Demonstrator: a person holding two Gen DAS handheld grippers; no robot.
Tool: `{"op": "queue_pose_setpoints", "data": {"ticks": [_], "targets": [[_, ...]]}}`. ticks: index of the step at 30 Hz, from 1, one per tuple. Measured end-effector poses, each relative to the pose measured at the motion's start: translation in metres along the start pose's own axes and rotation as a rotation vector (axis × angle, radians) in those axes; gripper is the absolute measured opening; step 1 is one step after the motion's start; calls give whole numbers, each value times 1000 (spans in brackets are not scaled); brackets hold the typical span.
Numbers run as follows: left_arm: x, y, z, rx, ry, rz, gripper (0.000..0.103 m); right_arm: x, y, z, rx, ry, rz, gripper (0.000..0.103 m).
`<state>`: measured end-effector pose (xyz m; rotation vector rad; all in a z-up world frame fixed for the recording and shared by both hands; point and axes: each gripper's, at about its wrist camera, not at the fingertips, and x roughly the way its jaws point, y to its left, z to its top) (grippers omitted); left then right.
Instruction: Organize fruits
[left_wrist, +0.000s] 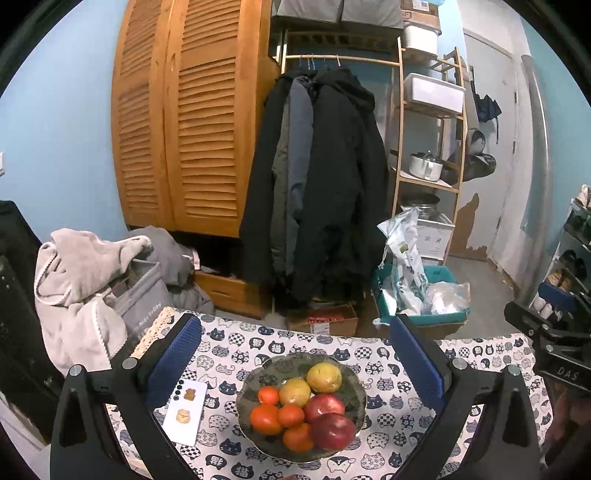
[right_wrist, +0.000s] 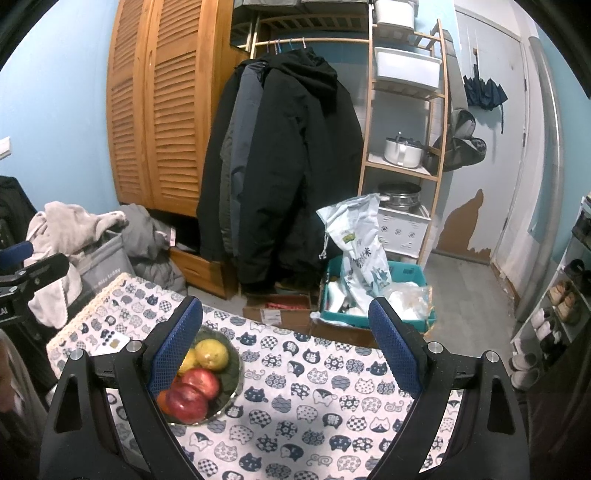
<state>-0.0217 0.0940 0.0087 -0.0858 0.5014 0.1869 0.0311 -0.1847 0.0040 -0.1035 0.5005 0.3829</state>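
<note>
Cat-patterned cloth covers the table (left_wrist: 406, 354) beneath both tools. Between the spread fingers of the left gripper (left_wrist: 295, 354) sits the dark bowl (left_wrist: 255, 380), holding two yellow fruits (left_wrist: 324, 377), two red apples (left_wrist: 334, 430) and several oranges (left_wrist: 266, 419). A white phone (left_wrist: 186, 411) lies just beside the bowl, under the left finger. The right gripper (right_wrist: 286, 339) has its jaws apart with nothing between them but bare cloth; the bowl (right_wrist: 231, 373) lies partly behind its left finger. Beyond the table stand a louvred wooden wardrobe (left_wrist: 184, 118), hanging dark coats (left_wrist: 321, 177) and a wooden shelf rack (left_wrist: 428, 147).
</note>
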Motion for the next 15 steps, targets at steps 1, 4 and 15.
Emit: {"op": "queue_pose_setpoints", "data": {"ticks": [1, 4, 15], "targets": [[0, 0, 0, -1, 0, -1, 103, 0, -1, 0, 0, -1, 0, 90], [-1, 1, 0, -1, -4, 4, 103, 0, 0, 0, 0, -1, 0, 90], [-2, 0, 0, 2, -9, 10, 102, 0, 1, 1, -2, 0, 1, 90]]}}
